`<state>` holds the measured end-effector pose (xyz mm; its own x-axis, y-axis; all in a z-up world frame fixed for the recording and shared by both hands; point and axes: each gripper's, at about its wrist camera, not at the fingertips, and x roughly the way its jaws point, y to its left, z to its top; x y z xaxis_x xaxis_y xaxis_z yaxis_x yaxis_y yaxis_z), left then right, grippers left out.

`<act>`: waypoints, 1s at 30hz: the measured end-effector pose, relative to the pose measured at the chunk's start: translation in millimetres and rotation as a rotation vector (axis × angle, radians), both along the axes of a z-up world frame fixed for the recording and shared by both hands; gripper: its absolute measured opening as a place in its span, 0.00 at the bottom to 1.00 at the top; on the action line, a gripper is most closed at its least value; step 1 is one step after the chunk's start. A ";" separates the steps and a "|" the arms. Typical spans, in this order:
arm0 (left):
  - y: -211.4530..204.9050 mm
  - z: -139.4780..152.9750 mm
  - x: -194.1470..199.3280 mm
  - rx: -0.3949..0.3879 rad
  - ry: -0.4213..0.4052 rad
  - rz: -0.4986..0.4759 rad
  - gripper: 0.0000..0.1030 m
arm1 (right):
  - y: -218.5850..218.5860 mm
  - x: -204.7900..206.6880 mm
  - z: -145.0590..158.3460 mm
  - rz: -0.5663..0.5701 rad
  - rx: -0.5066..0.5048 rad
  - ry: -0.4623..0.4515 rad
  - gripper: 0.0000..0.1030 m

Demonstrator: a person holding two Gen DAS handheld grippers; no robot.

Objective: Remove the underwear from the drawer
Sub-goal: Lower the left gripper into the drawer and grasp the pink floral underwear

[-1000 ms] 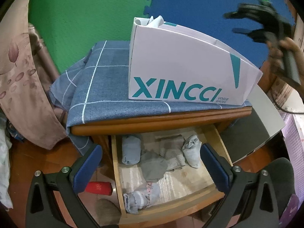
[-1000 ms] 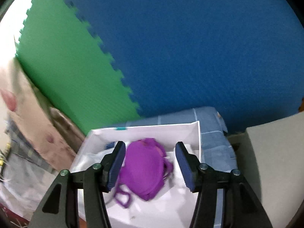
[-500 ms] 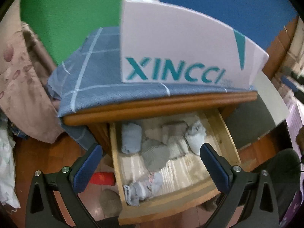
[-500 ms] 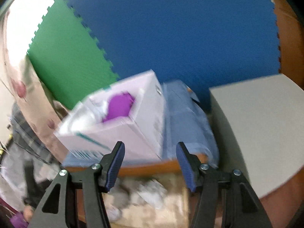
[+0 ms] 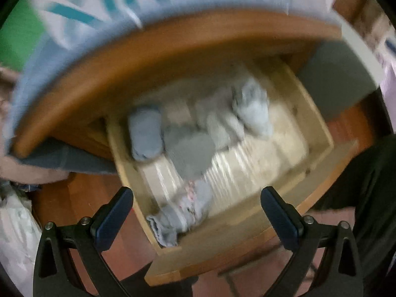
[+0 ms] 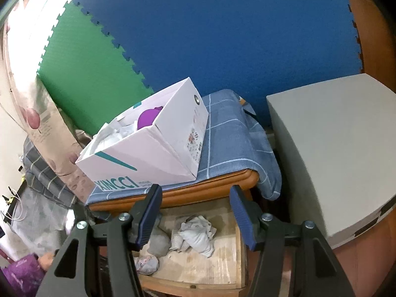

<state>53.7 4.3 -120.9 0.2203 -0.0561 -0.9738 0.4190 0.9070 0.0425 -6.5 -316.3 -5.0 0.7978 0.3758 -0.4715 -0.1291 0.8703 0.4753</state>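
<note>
The wooden drawer (image 5: 319, 133) stands pulled out under the nightstand top. In it lie several rolled garments: a blue one (image 5: 146, 133), a dark grey one (image 5: 193, 151), a pale one (image 5: 255, 109) and a patterned grey one (image 5: 183, 210) at the front. My left gripper (image 5: 196, 198) points steeply down over the patterned one, open and empty; this view is blurred. My right gripper (image 6: 195, 193) hangs open in front of the nightstand edge, nothing between its fingers. The drawer (image 6: 241, 247) shows below it with a white crumpled garment (image 6: 198, 232). A purple garment (image 6: 148, 118) lies in the white box (image 6: 153, 153).
A blue checked cloth (image 6: 230, 133) covers the nightstand under the box. A grey cabinet (image 6: 329, 148) stands close on the right. Blue (image 6: 222, 37) and green (image 6: 86, 69) foam mats line the wall. A floral curtain (image 6: 37, 113) hangs at left; a purple sleeve (image 6: 22, 274) shows at the lower left.
My left gripper dropped and tipped down until the drawer fills its view. My right gripper pulled back and down from above the box, leaving the purple garment inside.
</note>
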 end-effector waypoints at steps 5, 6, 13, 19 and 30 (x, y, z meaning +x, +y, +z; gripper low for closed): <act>-20.5 -46.7 6.3 0.200 0.082 -0.170 0.98 | 0.1 1.6 -0.6 0.018 0.009 0.006 0.57; -22.2 -53.0 7.8 0.229 0.087 -0.194 0.97 | -0.3 2.0 -0.9 0.019 0.012 0.009 0.57; -5.6 -81.0 29.8 0.253 0.160 -0.217 0.82 | 1.7 5.9 -3.2 0.033 0.016 0.026 0.58; 3.3 -111.9 23.7 0.313 0.248 -0.246 0.82 | 11.3 9.8 -5.1 0.060 0.000 0.039 0.58; 4.9 -133.6 22.9 0.330 0.277 -0.265 0.86 | 15.3 13.2 -7.6 0.078 -0.005 0.057 0.58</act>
<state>76.6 9.3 -254.5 -0.0288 0.2457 -0.9689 0.6693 0.7247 0.1639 6.7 -301.0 -12.7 0.7378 0.4333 -0.5175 -0.1693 0.8610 0.4796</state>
